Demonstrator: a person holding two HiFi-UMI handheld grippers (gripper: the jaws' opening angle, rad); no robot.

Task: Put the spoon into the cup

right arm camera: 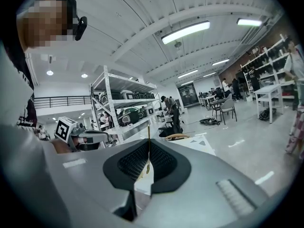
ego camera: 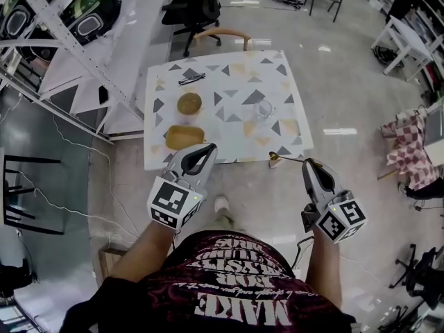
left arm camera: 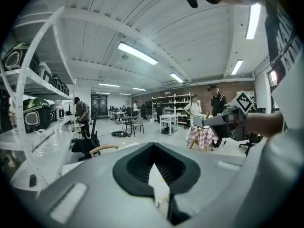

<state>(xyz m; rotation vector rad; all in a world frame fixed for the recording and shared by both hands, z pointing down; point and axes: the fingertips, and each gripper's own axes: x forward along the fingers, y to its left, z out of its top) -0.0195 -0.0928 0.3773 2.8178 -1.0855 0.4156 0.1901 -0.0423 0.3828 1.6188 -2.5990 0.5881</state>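
A clear glass cup [ego camera: 263, 108] stands right of the middle of the patterned table [ego camera: 229, 155]. My right gripper [ego camera: 307, 163] hangs over the floor just off the table's near right corner. It is shut on the handle of a thin golden spoon [ego camera: 284, 159], whose bowl points left toward the table edge. In the right gripper view the spoon [right arm camera: 148, 141] stands upright between the pads of the right gripper [right arm camera: 148, 163]. My left gripper [ego camera: 207, 150] hovers at the table's near edge beside a wooden plate, shut and holding nothing; the left gripper [left arm camera: 154, 175] shows bare pads.
A brown bowl [ego camera: 189, 103] and a wooden plate [ego camera: 184, 137] lie on the table's left half, with a dark object [ego camera: 191, 79] farther back. An office chair [ego camera: 198, 9] stands behind the table. Metal shelving [ego camera: 62, 40] runs along the left. People stand in the room beyond.
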